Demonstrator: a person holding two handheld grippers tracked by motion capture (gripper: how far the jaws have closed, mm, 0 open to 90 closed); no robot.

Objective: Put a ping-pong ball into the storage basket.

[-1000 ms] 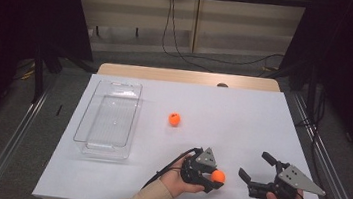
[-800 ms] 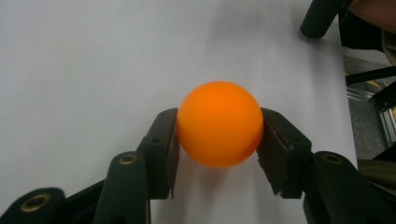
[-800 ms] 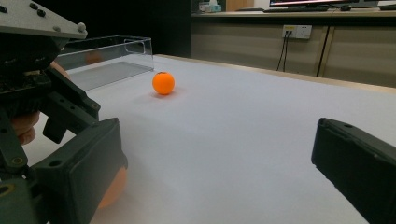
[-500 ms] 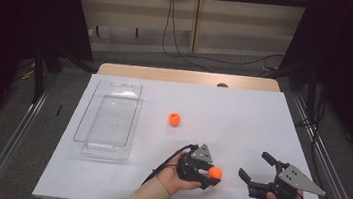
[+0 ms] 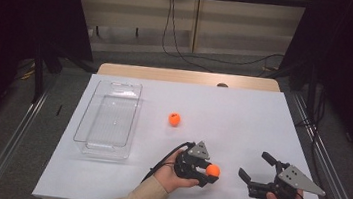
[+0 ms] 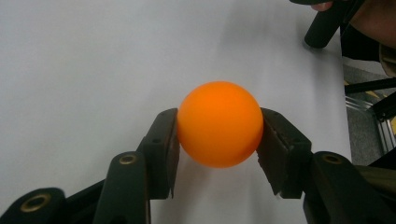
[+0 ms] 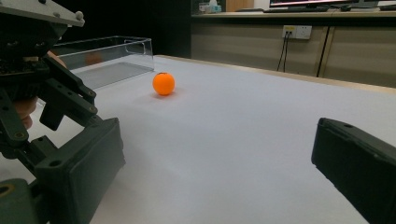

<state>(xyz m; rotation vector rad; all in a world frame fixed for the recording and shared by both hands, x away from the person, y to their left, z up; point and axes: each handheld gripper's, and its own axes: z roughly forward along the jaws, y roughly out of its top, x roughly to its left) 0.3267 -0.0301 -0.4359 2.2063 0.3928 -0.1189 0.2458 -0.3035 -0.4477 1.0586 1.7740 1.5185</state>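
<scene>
My left gripper (image 5: 209,172) is near the table's front edge, shut on an orange ball (image 5: 213,170). In the left gripper view the ball (image 6: 219,123) is squeezed between both black pads (image 6: 163,149), just above the white tabletop. A second orange ball (image 5: 174,119) lies loose on the table farther back and to the left; the right gripper view shows it (image 7: 163,83) ahead. My right gripper (image 5: 256,167) rests at the front right, open and pointing left, and in its own view the right gripper (image 7: 219,168) has nothing between its fingers.
A clear plastic container (image 5: 108,119) with nothing in it stands on the left side of the white table (image 5: 243,112), and in the right gripper view the container (image 7: 107,58) is behind the loose ball. Dark curtains and metal rails flank the table.
My left gripper with the ball has shifted slightly left and up in the high view. The right gripper and the loose ball have stayed put.
</scene>
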